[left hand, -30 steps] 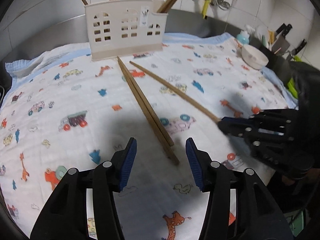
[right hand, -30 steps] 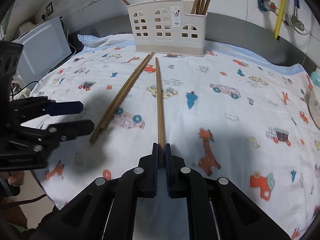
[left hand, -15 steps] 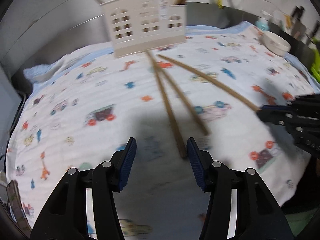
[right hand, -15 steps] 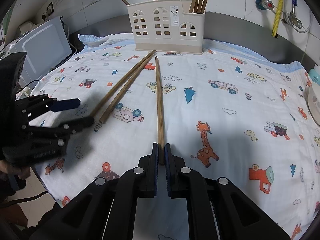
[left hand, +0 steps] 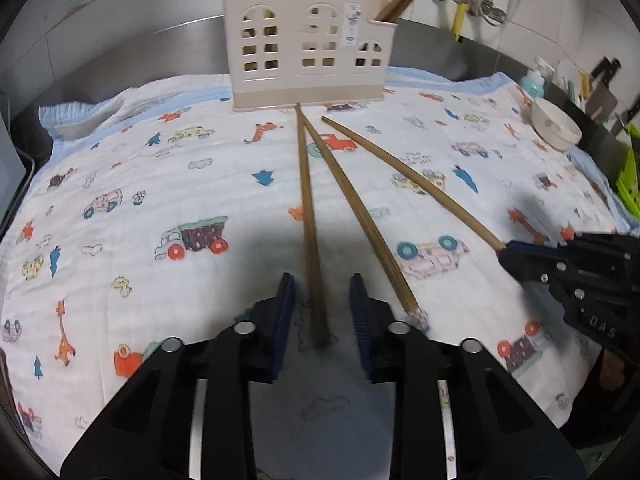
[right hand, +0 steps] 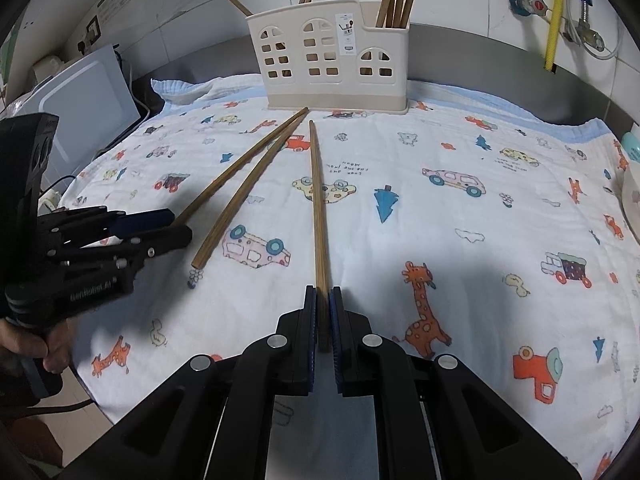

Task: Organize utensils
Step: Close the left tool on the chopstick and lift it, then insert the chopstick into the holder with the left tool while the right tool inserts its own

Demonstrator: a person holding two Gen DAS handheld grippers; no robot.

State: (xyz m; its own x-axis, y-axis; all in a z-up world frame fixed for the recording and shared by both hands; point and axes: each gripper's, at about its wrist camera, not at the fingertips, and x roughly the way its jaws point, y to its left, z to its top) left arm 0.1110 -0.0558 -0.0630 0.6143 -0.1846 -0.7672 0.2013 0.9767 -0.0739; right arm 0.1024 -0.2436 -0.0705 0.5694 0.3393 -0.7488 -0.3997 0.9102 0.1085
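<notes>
the left gripper has jaws just closing, narrow, around a long brown wooden chopstick lying on the cloth-covered surface, not yet pinched. it should be squeezed near its end. the right gripper is clamped on another chopstick.

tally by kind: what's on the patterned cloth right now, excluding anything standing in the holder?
Loose chopsticks: 3
Utensil holder: 1
White bowl, at the cloth's right edge: 1
Total: 5
</notes>
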